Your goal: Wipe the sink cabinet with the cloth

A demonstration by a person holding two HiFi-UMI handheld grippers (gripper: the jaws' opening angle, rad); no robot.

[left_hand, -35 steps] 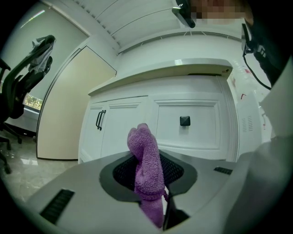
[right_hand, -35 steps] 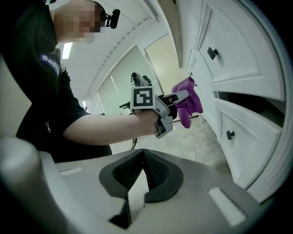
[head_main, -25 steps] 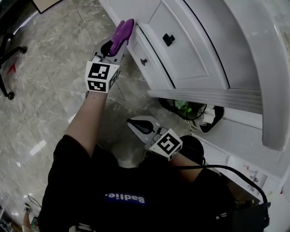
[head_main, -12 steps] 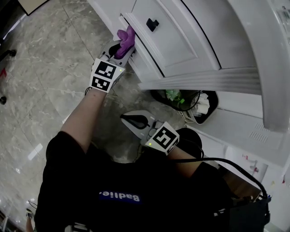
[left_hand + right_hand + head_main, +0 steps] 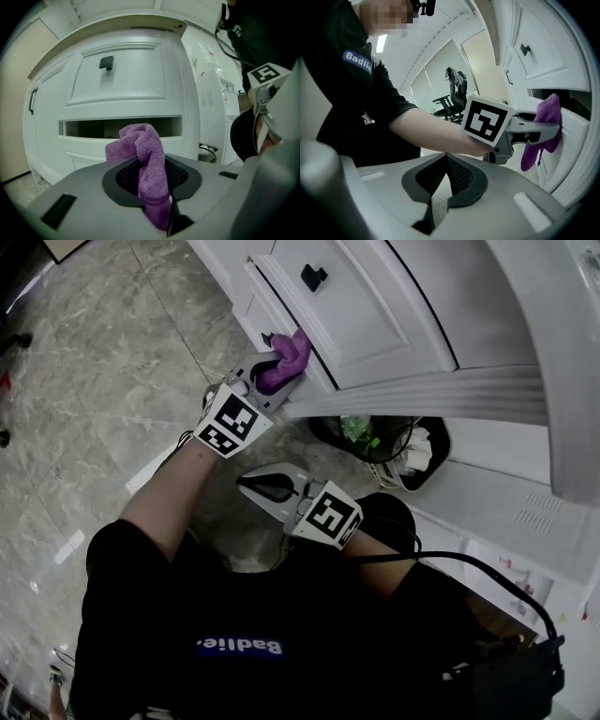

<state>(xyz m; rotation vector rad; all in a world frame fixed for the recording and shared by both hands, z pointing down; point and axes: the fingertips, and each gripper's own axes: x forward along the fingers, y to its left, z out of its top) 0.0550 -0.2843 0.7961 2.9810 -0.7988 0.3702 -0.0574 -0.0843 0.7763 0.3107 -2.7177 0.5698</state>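
Observation:
My left gripper point(image 5: 264, 376) is shut on a purple cloth point(image 5: 285, 359) and holds it against the lower edge of the white sink cabinet point(image 5: 375, 324), by the drawer front. In the left gripper view the purple cloth point(image 5: 145, 166) bunches up between the closed jaws, in front of a dark horizontal slot in the sink cabinet point(image 5: 126, 89). My right gripper point(image 5: 269, 487) hangs lower, near the person's body, shut with nothing in it. From the right gripper view the purple cloth point(image 5: 543, 129) and the left gripper point(image 5: 534, 131) show at the right against the sink cabinet point(image 5: 567, 136).
A dark bin point(image 5: 394, 451) with green and white rubbish stands under the cabinet's right part. Black knobs point(image 5: 313, 277) stick out from the drawer fronts. Grey marble floor point(image 5: 103, 381) spreads to the left. An office chair point(image 5: 452, 96) stands far off.
My left gripper has carried the cloth down and to the right along the cabinet front, from the upper drawer to its lower edge. The right gripper shifted slightly left.

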